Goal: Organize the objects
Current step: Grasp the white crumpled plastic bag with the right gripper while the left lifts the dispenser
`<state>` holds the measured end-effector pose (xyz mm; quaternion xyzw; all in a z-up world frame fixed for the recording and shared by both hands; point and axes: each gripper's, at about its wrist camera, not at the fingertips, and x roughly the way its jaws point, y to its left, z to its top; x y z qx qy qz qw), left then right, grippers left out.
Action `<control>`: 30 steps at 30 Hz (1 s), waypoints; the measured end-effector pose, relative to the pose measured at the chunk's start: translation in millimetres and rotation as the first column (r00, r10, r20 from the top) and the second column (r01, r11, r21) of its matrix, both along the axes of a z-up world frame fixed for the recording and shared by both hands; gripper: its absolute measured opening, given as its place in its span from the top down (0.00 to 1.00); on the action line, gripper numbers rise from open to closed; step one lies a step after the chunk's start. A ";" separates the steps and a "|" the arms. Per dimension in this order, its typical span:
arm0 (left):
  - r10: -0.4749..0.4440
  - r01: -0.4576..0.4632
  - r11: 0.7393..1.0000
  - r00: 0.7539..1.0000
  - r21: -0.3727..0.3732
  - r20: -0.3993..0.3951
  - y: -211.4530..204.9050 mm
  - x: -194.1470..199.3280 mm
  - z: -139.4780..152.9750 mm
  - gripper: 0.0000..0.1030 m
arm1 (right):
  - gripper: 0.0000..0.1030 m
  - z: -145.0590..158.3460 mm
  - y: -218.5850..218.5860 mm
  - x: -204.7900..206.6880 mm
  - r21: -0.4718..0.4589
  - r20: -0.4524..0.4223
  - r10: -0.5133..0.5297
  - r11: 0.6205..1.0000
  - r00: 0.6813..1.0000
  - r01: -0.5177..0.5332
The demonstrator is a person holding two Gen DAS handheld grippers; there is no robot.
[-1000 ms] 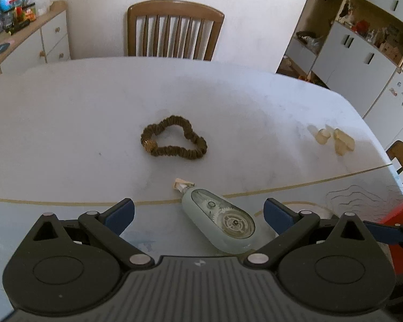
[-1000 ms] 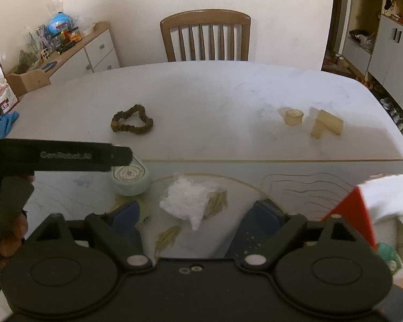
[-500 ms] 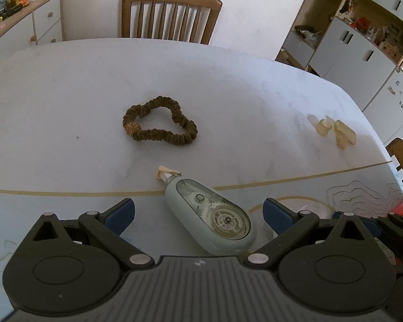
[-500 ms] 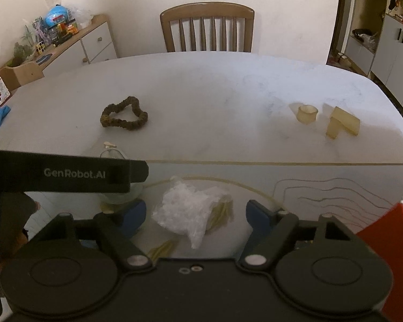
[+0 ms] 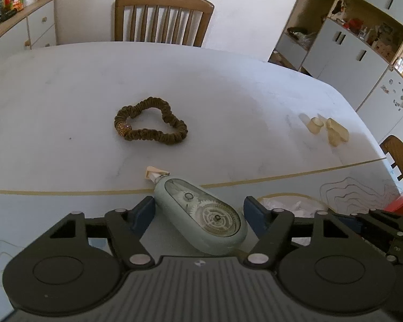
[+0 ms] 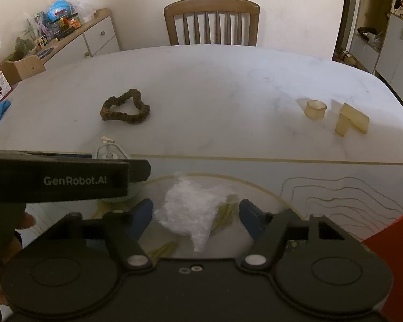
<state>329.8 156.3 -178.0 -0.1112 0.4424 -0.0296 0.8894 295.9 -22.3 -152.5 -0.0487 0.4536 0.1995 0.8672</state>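
The left gripper has just been closing its jaws around a pale green correction tape dispenser. The dispenser lies flat between the blue pads, its clear window showing white gears and its cream tip pointing away. The left pad looks to touch its side, but the right pad stands just clear, so nothing is clenched yet.

The right gripper has also just been closing its jaws, with a crumpled white plastic wrapper between its blue pads. The wrapper is wrinkled and translucent, and small gaps show on both sides, so it is not pinched. The left tool's black body, with white lettering, crosses just left of those jaws and hides most of the dispenser.

Beyond both sets of jaws, a brown ruched scrunchie with a glittery bead lies loose on the smooth white marbled table. Off to the right, well apart, stand a small yellowish translucent ring and two matching blocks. A wooden slat-back chair stands behind the far edge.
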 end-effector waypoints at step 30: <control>-0.022 0.022 0.999 1.000 -0.033 0.006 7.7 -21.0 27.5 0.30 | 0.62 54.2 -43.3 -64.6 0.073 0.034 -0.052 0.996 0.998 0.049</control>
